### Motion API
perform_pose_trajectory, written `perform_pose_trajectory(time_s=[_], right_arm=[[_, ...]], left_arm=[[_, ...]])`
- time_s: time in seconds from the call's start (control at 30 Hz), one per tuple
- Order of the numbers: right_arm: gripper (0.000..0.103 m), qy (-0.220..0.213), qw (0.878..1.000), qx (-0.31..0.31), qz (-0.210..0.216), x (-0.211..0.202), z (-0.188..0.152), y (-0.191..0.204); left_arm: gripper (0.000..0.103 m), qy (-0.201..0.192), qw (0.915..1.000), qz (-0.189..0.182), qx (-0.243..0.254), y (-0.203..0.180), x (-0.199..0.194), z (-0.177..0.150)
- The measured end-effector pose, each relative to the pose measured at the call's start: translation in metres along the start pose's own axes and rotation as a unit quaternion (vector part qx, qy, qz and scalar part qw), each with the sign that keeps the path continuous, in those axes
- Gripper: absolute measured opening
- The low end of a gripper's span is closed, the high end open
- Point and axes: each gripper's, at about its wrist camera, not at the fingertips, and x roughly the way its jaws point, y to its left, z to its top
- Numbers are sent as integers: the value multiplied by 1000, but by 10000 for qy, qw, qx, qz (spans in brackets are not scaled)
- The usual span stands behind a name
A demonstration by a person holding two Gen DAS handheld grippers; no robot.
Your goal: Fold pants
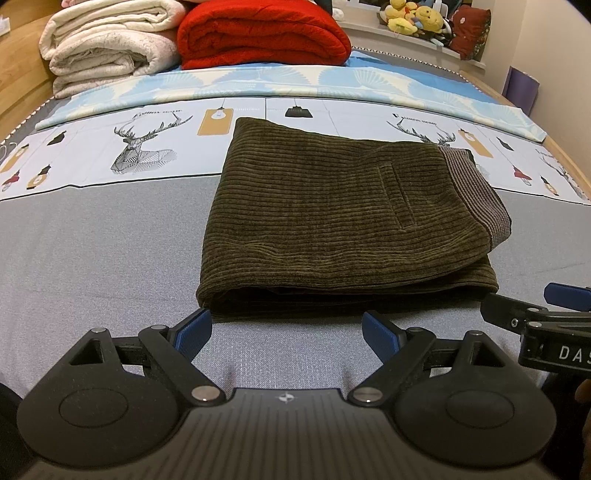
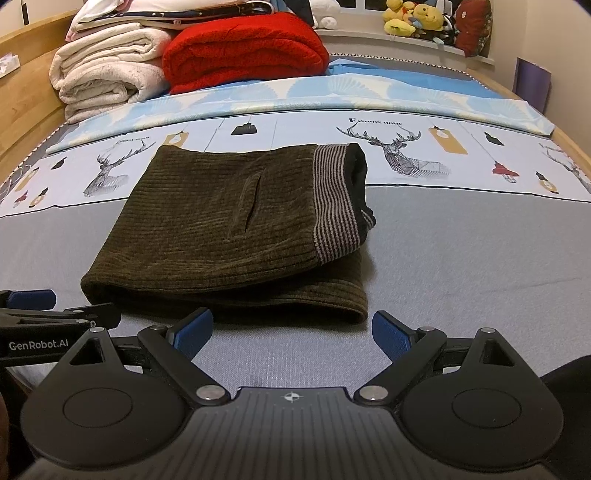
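Your left fingers [image 1: 286, 334] and right fingers [image 2: 291, 334] stand wide apart, holding nothing; the folded pants [image 1: 332, 221] lie just ahead. Catch its near edge and the layers may slide open.

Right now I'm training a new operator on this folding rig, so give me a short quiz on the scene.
1. True or false: the left gripper is shut on the olive-green corduroy pants.
2. Which blanket lies nearer the plush toys: A) red fleece blanket B) cream folded blanket?
3. What pattern marks the waistband?

Key: 1 false, it is open, as is the right gripper; 2 A; 3 stripes.
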Motion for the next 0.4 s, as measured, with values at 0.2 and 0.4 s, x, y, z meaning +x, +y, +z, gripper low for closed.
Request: perform_pose_trajectory(time_s=[0.2,0.4], right_arm=[[94,7,10000,-9,2,1,0,0],[94,13,10000,-17,11,1,0,0]], left_arm=[[92,-10,10000,-9,-5,-1,1,0],[92,10,10000,1,-21,-3,5,0]])
